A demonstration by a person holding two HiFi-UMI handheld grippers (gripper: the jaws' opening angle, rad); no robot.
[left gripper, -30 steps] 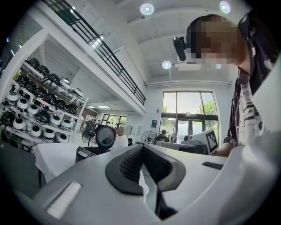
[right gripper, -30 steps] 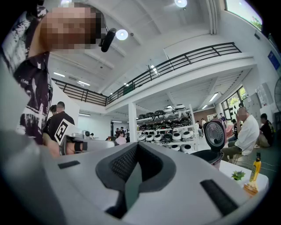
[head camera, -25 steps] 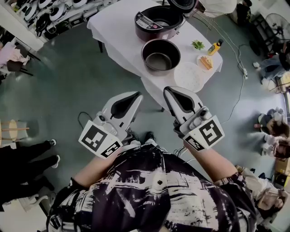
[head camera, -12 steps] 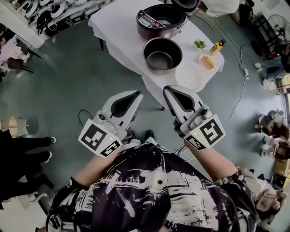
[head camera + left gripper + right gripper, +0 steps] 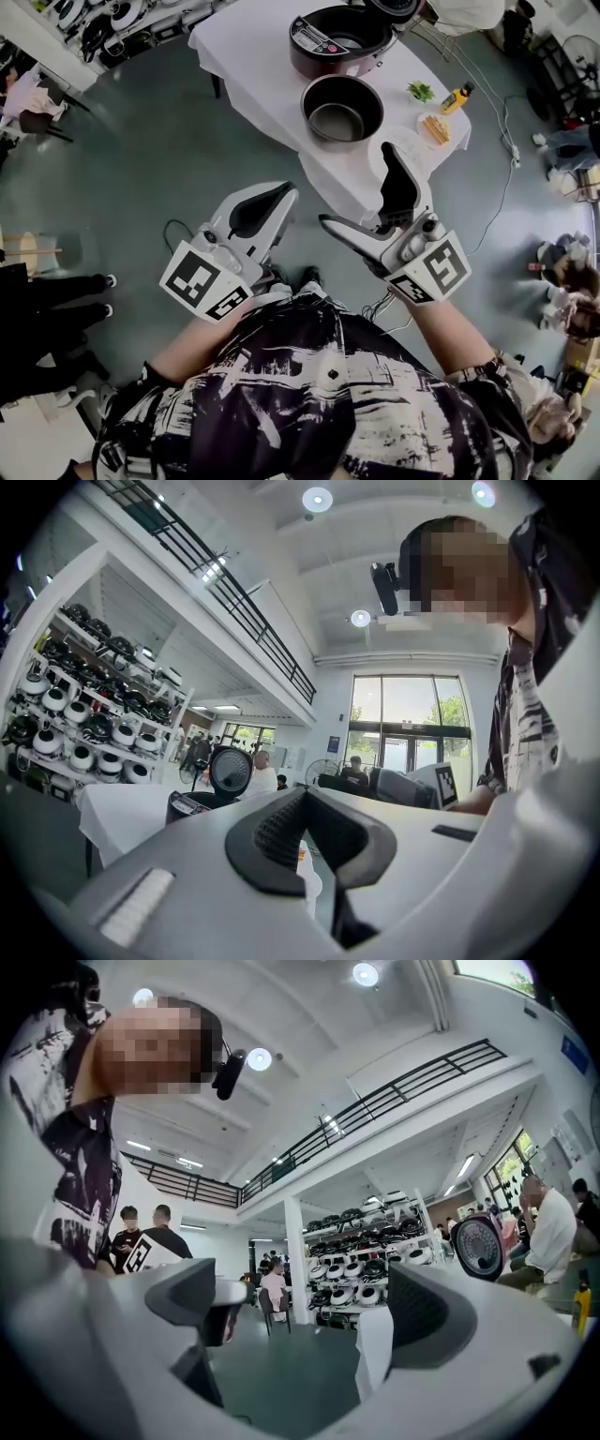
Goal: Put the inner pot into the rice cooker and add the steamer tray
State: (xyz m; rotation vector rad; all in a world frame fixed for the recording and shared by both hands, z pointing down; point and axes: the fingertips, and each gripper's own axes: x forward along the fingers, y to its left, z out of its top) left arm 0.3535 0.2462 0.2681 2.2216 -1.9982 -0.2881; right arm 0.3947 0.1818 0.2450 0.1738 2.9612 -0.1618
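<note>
Nothing loaded yet: inner pot (image 5: 342, 108) sits on the table (image 5: 253, 56) beside the open rice cooker (image 5: 339, 39) (steamer tray (image 5: 424, 169) waits nearby); right gripper (image 5: 358, 185) has just sprung wide, empty; left gripper (image 5: 281, 192) clenched on nothing

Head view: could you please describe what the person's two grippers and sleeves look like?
The left gripper and the right gripper have pale grey tapering shells with black-padded tongs. The left cube and the right cube are white with black square markers. The shirt is black-and-white patterned, short-sleeved. The right tongs have just been opening, nothing between them.
</note>
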